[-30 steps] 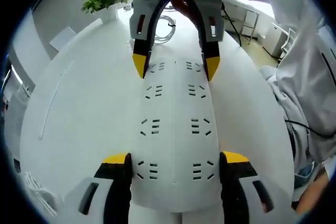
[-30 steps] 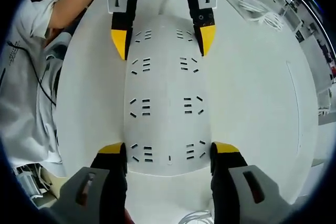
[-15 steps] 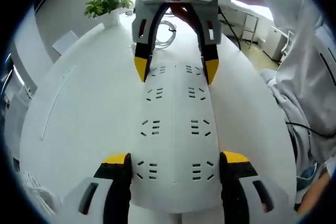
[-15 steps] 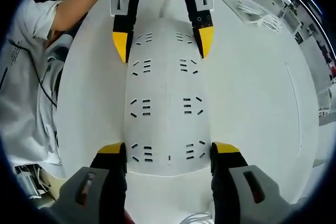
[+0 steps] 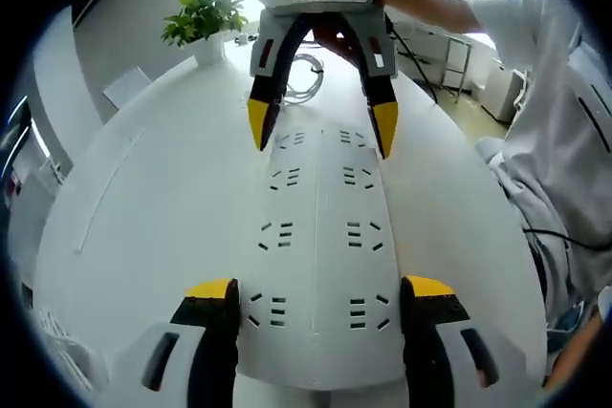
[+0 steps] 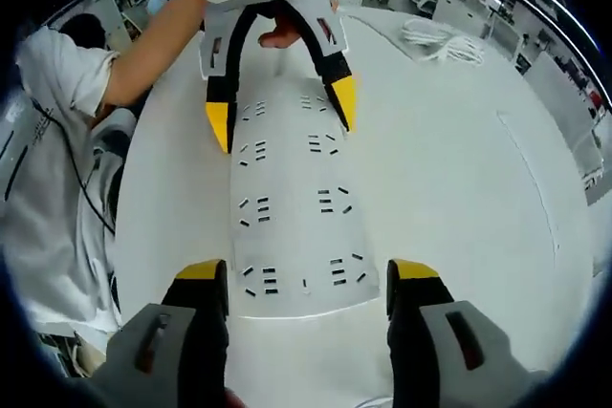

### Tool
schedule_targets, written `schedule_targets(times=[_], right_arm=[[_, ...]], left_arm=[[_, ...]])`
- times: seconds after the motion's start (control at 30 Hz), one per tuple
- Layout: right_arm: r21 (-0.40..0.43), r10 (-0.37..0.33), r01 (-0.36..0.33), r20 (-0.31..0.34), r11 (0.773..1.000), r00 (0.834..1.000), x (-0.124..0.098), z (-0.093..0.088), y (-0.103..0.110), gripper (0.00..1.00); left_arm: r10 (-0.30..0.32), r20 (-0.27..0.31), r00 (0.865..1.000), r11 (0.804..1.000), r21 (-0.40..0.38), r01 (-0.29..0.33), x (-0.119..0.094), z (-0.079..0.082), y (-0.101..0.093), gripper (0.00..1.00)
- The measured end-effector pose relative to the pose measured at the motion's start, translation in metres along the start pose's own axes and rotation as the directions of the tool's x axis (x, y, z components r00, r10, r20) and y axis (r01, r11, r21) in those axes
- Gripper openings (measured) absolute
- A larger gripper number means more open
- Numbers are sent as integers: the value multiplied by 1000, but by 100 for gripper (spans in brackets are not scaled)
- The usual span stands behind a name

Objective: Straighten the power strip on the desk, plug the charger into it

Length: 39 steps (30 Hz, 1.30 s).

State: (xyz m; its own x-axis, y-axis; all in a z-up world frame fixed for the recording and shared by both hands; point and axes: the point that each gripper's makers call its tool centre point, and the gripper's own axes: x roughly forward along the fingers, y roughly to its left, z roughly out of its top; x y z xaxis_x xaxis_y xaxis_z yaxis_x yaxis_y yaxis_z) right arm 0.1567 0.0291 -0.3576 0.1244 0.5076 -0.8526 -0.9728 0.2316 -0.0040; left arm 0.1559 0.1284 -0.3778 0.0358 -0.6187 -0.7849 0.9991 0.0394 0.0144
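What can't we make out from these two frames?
- Charger: I cannot pick one out; the coiled white cable in the left gripper view is partly hidden behind the right gripper.
- Power strip: its far end and cord are covered by the left gripper in the right gripper view.
- Strip's near end: cut off by the bottom edge in the left gripper view.

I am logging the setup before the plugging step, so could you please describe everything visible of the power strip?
The power strip is a long, flat, white, plastic-looking block lying on the white desk, with two rows of socket slots along its top, all empty. The left gripper straddles one end with open jaws, and the right gripper straddles the other.
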Motion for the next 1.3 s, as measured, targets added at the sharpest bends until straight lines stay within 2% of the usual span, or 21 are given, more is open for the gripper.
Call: schedule_targets(times=[0.07, 0.17, 0.2, 0.3, 0.4, 0.63, 0.73, 0.8, 0.83, 0.9, 0.93, 1.03, 1.07, 1.13, 1.2, 1.23, 1.3], right_arm=[[48, -23, 19, 77, 999, 997, -9, 6, -3, 66], [138, -82, 53, 211, 989, 974, -25, 13, -7, 66], [166, -114, 74, 247, 983, 962, -31, 13, -9, 66], [253, -212, 126, 350, 959, 912, -50, 8, -14, 66], [329, -273, 141, 400, 934, 875, -64, -3, -13, 64], [398, -391, 220, 423, 891, 818, -87, -23, -9, 64], [447, -462, 259, 439, 856, 771, -103, -29, -14, 63], [483, -522, 298, 436, 823, 734, -114, -36, -20, 62], [497, -540, 308, 433, 811, 722, -117, -39, -23, 62], [543, -599, 343, 411, 766, 687, -123, -49, -31, 61], [560, -619, 354, 402, 749, 675, -124, -54, -34, 61], [604, -652, 356, 384, 712, 653, -121, -64, -41, 61], [626, -670, 358, 373, 692, 642, -120, -67, -43, 61], [641, -698, 388, 340, 662, 630, -116, -74, -49, 60], [654, -735, 429, 302, 623, 607, -112, -77, -54, 59], [666, -746, 429, 299, 610, 595, -110, -75, -57, 59], [681, -756, 424, 300, 597, 582, -104, -71, -60, 56]], left_arm=[[1, 17, 1000, 1000, 0, -1, 0, 0, 1, 70], [2, 51, 999, 1000, -2, -2, -1, 1, 2, 70], [3, 60, 998, 1000, -2, -2, -1, 2, 2, 70], [5, 83, 997, 1000, -2, -5, -1, 3, 3, 70], [8, 109, 994, 1000, -2, -8, -1, 4, 3, 70], [13, 211, 977, 1000, -11, -11, -3, 6, 3, 70], [16, 239, 971, 1000, -12, -13, -3, 7, 2, 71], [14, 256, 967, 1000, -11, -11, -3, 7, 2, 71], [12, 263, 965, 1000, -11, -10, -3, 7, 2, 71], [10, 280, 960, 1000, -11, -7, -3, 8, 2, 71], [9, 284, 959, 1000, -11, -6, -3, 8, 1, 71], [11, 291, 957, 1000, -11, -8, -3, 9, 1, 71], [13, 291, 957, 1000, -11, -10, -2, 9, 1, 71], [15, 294, 956, 1000, -11, -12, -2, 9, 0, 71], [18, 298, 954, 1000, -11, -15, -2, 9, 1, 71], [19, 298, 954, 1000, -10, -17, -2, 9, 1, 71], [21, 296, 955, 1000, -10, -19, -1, 9, 1, 71]])
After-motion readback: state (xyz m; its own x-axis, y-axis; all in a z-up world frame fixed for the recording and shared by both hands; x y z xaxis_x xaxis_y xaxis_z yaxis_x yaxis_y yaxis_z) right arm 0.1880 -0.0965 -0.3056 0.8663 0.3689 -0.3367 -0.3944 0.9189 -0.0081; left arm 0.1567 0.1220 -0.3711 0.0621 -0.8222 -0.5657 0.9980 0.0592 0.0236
